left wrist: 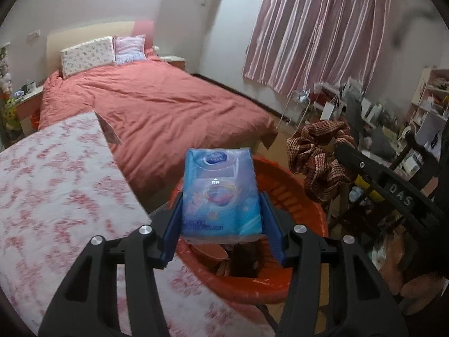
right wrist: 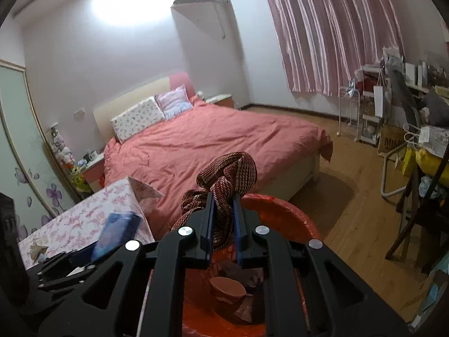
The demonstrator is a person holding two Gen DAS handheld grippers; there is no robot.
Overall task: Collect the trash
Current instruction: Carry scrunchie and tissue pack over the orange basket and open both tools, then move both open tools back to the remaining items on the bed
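Bin (left wrist: 314, 213): red, below both your grippers, beside the counter (left wrist: 56, 196).
Left gripper (left wrist: 221, 221): your fingers clamp a blue pack (left wrist: 221, 193) above the bin.
Right gripper (right wrist: 223, 219): fingers pinch a brown cloth (right wrist: 227, 177), probably knitted, over the bin.

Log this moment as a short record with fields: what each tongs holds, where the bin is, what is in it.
left tongs: shut on blue tissue pack, held above the bin
right tongs: shut on brown scrunchie, also over the bin
bin: orange, red liner, on the floor beside the floral-covered table
bin contents: brownish items, kinds unclear
background: bed with pink cover
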